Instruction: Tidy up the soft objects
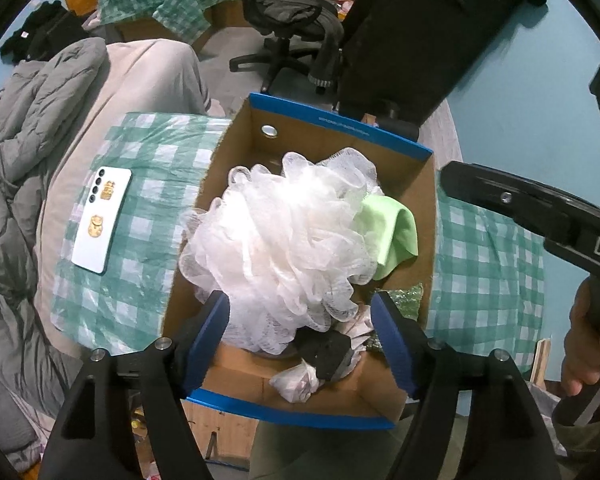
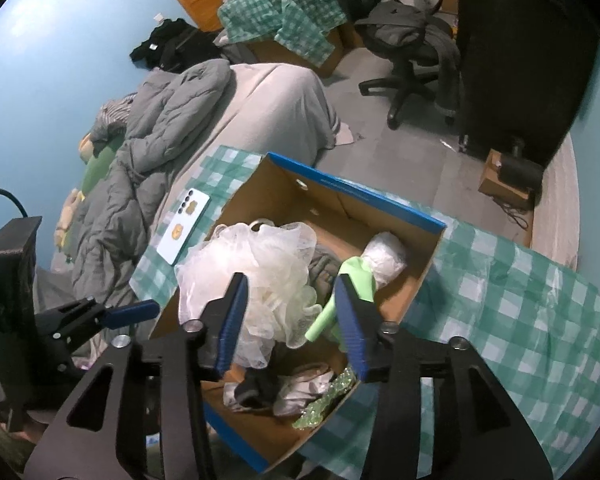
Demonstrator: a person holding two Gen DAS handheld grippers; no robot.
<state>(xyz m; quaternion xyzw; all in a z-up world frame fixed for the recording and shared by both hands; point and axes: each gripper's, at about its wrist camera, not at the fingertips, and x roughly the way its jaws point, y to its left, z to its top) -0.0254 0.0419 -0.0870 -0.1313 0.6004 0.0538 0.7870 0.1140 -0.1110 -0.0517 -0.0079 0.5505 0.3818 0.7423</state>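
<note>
- Both grippers hovered over the cardboard box (image 2: pixel 396 268): the left gripper (image 1: pixel 300 336) stood with jaws spread and nothing between them, directly above the white mesh bath pouf (image 1: pixel 284 240); the right gripper (image 2: pixel 290 316) was likewise open and empty, its jaws straddling the pouf's edge and the light-green cloth (image 2: pixel 348 284).
- Task items already lay inside the box, which sat on a green checked cloth (image 2: pixel 500 300) on the bed: pouf on top, green cloth beside it, a dark fabric piece (image 1: pixel 324 354), a glittery green item (image 2: pixel 328 400) and a plastic-wrapped bundle (image 2: pixel 384 256) at the far end.
- A white smartphone (image 1: pixel 102 220) rested on the checked cloth just beside the box, outside it.
- Judged step: settling or regrasping the soft items within the box.
- Recommended handling: close on a thick fold of mesh, not its loose frill, since the pouf would compress and slip.
- Risk: lifting the pouf could drag the green cloth over the box wall.
</note>
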